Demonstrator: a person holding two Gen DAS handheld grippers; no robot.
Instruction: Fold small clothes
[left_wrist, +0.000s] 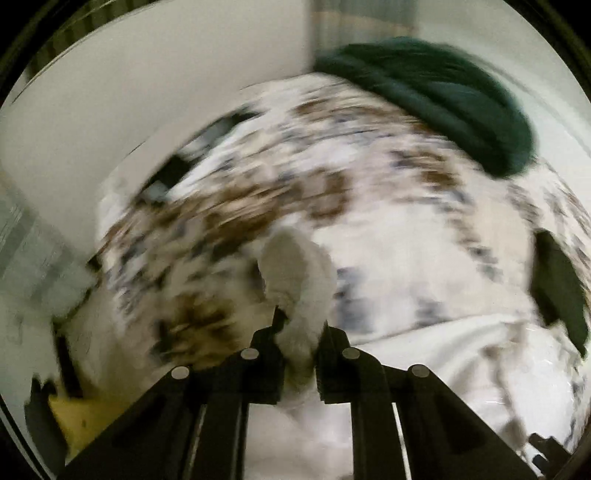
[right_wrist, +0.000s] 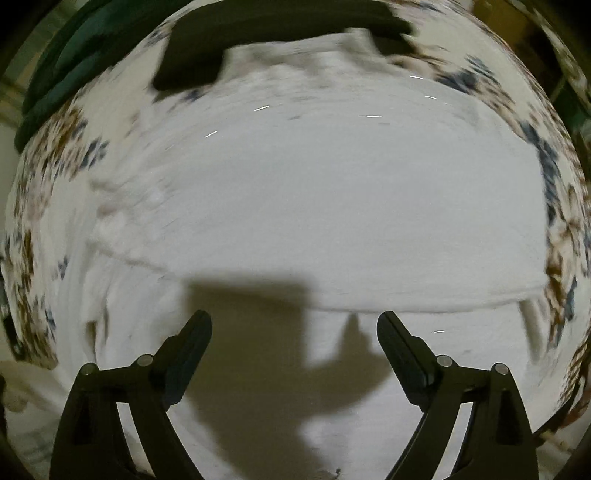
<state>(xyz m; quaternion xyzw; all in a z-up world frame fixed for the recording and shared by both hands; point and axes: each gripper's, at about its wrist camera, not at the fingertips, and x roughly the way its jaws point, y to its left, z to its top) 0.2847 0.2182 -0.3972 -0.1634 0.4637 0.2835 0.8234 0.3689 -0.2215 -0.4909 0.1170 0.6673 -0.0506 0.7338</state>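
- White garment (right_wrist: 314, 206): plain white across the middle of the right wrist view.
- Patterned sheet (left_wrist: 258, 192): white ground with brown and grey-blue blotches, blurred, centre of the left wrist view.
- Dark green cloth (left_wrist: 443, 99): solid, upper right.
- Gripper fingers (right_wrist: 192, 343): black.
- Yellow patch (left_wrist: 74, 413): lower left.

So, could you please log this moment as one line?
left hand-held gripper: shut on white garment | right hand-held gripper: open | green cloth: aside

white cloth garment (right_wrist: 314, 221): spread flat ahead of the right fingers, hem seam crossing just beyond the tips
garment edge (left_wrist: 299, 291): bunched fold pinched between the left fingers
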